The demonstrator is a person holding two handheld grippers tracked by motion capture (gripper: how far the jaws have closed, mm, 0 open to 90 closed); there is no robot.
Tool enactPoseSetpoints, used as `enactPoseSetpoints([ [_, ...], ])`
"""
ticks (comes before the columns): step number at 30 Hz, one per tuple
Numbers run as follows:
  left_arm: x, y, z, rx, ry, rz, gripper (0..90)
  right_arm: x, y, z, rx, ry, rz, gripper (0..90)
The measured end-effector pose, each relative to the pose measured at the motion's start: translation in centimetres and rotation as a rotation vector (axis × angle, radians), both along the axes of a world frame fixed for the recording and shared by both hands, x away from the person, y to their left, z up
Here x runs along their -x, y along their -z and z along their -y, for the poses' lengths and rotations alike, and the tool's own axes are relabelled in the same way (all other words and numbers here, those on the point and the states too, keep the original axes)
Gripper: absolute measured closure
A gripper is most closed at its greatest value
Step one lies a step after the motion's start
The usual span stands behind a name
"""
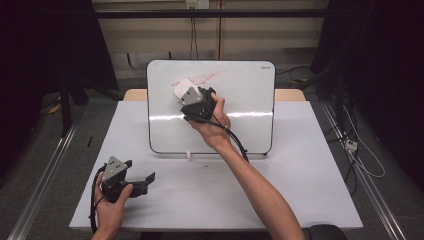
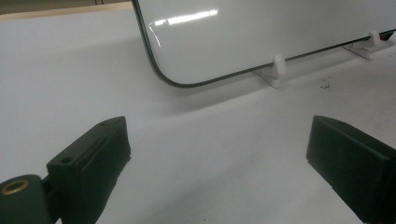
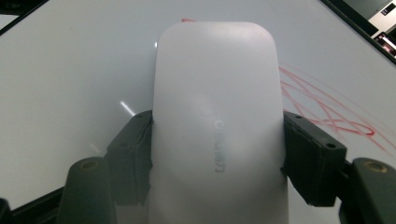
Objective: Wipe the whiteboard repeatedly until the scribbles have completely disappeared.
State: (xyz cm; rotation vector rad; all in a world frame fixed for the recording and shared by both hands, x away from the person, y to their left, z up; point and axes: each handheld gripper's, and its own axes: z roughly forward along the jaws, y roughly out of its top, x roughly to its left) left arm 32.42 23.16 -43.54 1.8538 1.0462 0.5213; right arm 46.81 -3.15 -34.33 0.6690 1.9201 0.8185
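near the bottom left, the left gripper (image 1: 142, 181) rests low over the surface (image 1: 300, 165), its fingers (image 2: 88, 163) spread wide with nothing between them. farther off, the right gripper (image 1: 186, 93) has its fingers (image 3: 314, 156) clamped on the sides of a white eraser (image 3: 217, 135), which is pressed against the upper left part of the whiteboard (image 1: 250, 90), just beside red scribbles (image 3: 327, 109).

the board stands propped on small white feet (image 2: 275, 70) and nothing steadies it, so as i judge it a hard push from the eraser could tip it back or slide it away. the fingers grip only the eraser's smooth sides near its rear end; a strong sideways stroke might twist it out of the hold. if the eraser meets the board at a tilt, it may leave red streaks.
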Motion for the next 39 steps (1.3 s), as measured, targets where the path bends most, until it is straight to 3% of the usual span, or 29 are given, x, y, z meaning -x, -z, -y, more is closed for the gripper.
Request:
enactPoseSetpoints([
  [12,0.1,0.0,-0.2,0.003,-0.006,0.001,6.1,-0.5,-0.8,1.6,-0.036,0.039,0.016,31.8],
  [22,0.2,0.0,-0.3,-0.001,-0.010,0.001,6.1,-1.4,-2.2,5.6,-0.098,0.123,0.023,31.8],
  [28,0.2,0.0,-0.2,-0.001,-0.013,0.002,6.1,-1.7,-3.0,9.0,-0.159,0.203,0.024,31.8],
  [34,0.2,0.0,-0.2,0.000,-0.012,0.002,6.1,-1.3,-2.9,10.5,-0.176,0.232,0.033,31.9],
  [39,0.2,0.0,0.1,-0.008,-0.010,0.002,6.1,0.0,-1.5,10.7,-0.163,0.232,0.035,31.8],
])
